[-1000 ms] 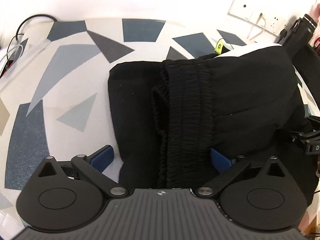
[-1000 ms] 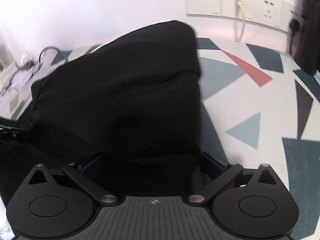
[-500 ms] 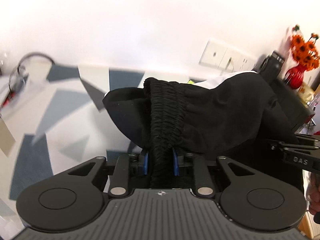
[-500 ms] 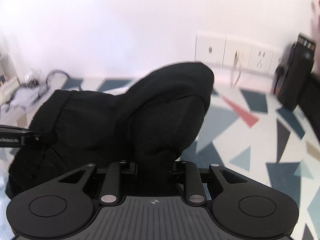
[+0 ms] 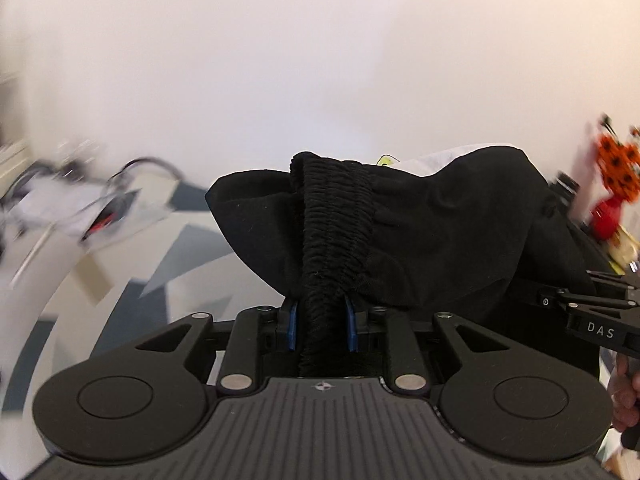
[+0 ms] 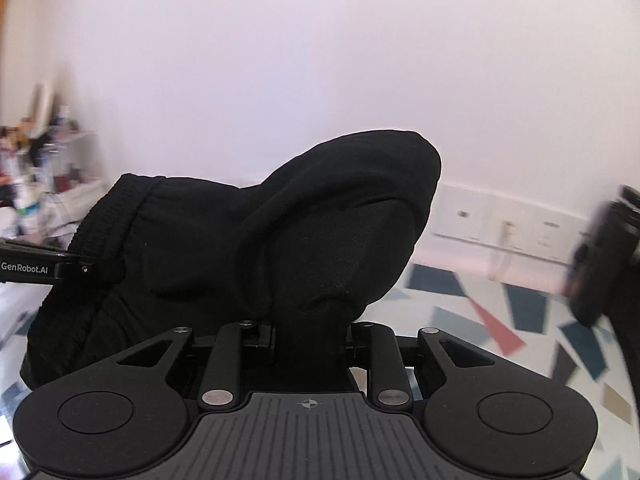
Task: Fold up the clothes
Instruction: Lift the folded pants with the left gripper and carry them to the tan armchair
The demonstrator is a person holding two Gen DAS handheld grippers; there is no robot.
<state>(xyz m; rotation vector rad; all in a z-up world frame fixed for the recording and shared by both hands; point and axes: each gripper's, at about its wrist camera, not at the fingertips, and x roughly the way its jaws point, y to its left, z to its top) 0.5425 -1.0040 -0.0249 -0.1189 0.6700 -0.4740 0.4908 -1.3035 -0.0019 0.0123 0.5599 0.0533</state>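
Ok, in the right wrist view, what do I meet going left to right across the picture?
Cluttered shelf → left gripper biting the ribbed waistband → black garment, pinched by the right gripper → wall sockets → blurred black object at the right edge.

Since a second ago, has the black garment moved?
Yes. The garment has been lifted up off the patterned table; it lay flat a second ago. Left gripper and right gripper now pinch it.
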